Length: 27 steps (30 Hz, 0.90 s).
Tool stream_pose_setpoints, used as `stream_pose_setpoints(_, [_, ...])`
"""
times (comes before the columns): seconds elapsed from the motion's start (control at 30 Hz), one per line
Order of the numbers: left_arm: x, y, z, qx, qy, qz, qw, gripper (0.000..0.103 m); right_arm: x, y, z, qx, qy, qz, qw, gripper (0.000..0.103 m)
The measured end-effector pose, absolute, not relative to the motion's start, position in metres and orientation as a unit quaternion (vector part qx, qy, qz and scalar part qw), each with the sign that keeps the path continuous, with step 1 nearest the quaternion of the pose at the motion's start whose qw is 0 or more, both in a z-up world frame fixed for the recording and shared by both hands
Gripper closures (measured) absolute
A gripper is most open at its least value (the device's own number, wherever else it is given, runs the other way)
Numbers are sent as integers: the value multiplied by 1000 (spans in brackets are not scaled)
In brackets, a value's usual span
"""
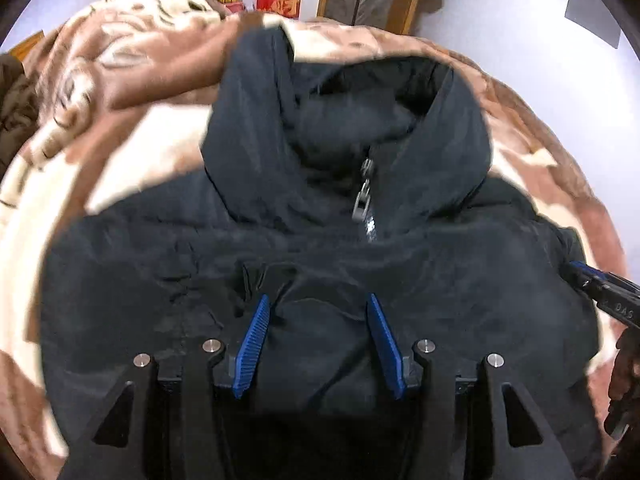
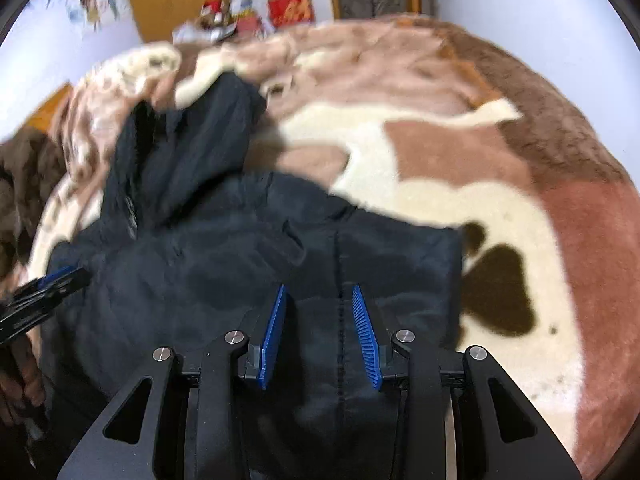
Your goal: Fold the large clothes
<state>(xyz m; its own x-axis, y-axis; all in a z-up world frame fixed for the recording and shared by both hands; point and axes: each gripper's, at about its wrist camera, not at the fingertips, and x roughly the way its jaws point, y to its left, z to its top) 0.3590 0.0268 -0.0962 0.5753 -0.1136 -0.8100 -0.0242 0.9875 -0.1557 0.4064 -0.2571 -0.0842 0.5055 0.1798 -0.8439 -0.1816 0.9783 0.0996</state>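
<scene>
Left gripper, right gripper: black angular frames, ribbed blue pads, round silver screws.

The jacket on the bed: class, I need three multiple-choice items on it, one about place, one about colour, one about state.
1. Where does the jacket lie?
A. on a wooden floor
B. on a brown and cream blanket
C. on a hanger

2. What colour are the pads on the fingers?
A. blue
B. red
C. green

3. How is the zipper at the collar?
A. pulled up near the collar
B. fully undone
C. missing

Key:
1 B, the blanket shows around the jacket in both views.
2 A, ribbed blue pads line the left gripper and the right gripper.
3 A, the grey pull hangs just below the collar opening.
</scene>
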Motion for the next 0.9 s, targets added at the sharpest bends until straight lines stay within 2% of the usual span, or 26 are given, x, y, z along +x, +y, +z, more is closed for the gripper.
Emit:
stream_pose_setpoints(0.2, [354,22,-101,-60,451,-20,890,48,411,-245,-104,-33,500,91,861,68])
stream_pose_setpoints(0.43, [313,29,-51,-73,414,-41,906,50,368,-257,-45,25,459,124,880,68])
stream_pose_setpoints(0.57, [312,31,-90,-78,462,-31,883,49,354,-237,-66,18,485,144,862,68])
stream_pose_setpoints(0.63, [312,33,-101,-85,459,-32,884,48,358,-230,-89,9,503,138,853,68])
stream_pose_setpoints(0.77, [312,27,-98,-68,462,-27,884,48,360,-230,-94,15,501,134,855,68])
stream_pose_setpoints(0.9, [302,29,-82,-69,468,-19,881,49,343,-235,-71,27,496,122,859,68])
